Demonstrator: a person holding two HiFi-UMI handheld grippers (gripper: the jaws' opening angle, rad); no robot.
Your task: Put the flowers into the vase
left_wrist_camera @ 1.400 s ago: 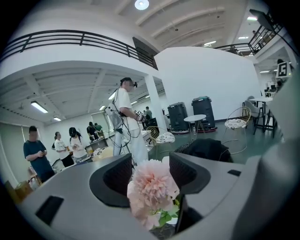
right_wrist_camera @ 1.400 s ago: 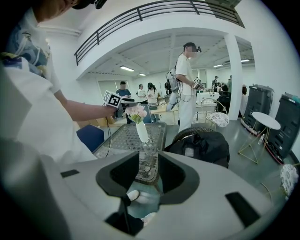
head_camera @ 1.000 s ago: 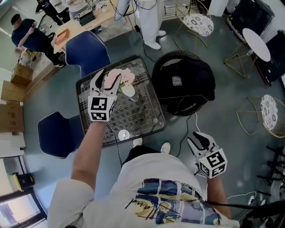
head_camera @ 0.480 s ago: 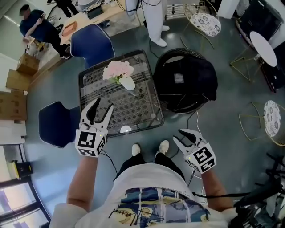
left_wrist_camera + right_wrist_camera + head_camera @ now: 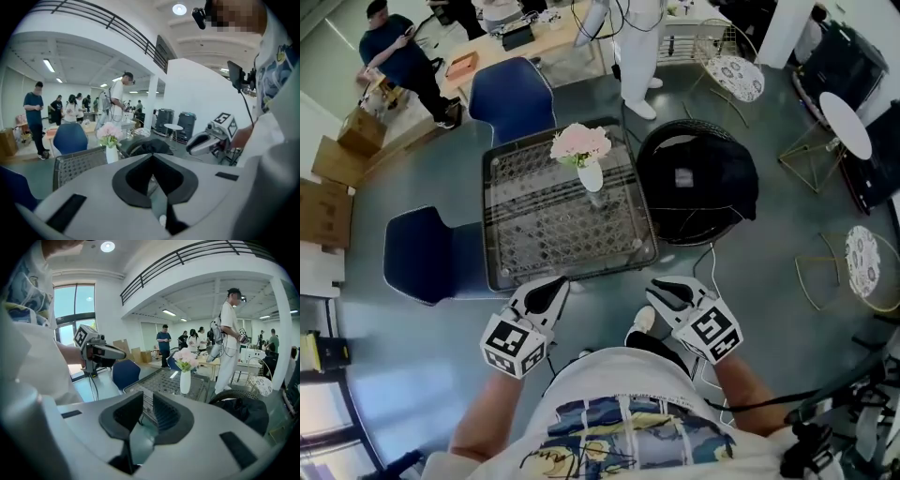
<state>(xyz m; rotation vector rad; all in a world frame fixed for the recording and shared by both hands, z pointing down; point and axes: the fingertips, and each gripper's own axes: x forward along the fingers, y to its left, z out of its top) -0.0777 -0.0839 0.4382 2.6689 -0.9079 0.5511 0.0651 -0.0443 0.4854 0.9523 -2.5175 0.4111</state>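
Flowers in vase, table centre; L hand-held gripper closed, R hand-held gripper half-spread, closing, empty

The square table has a glossy clear glass top over dark metal wire lattice, the small white vase looks like smooth glazed ceramic, the blue shell chair is matt, and the grey floor gleams like polished concrete.

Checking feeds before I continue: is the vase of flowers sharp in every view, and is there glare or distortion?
Head view: flowers and vase sharp, evenly lit, no glare. Left gripper view: heavy fisheye bending, dark corners, vase small, slightly soft. Right gripper view: same fisheye, bright window at left, vase clear.
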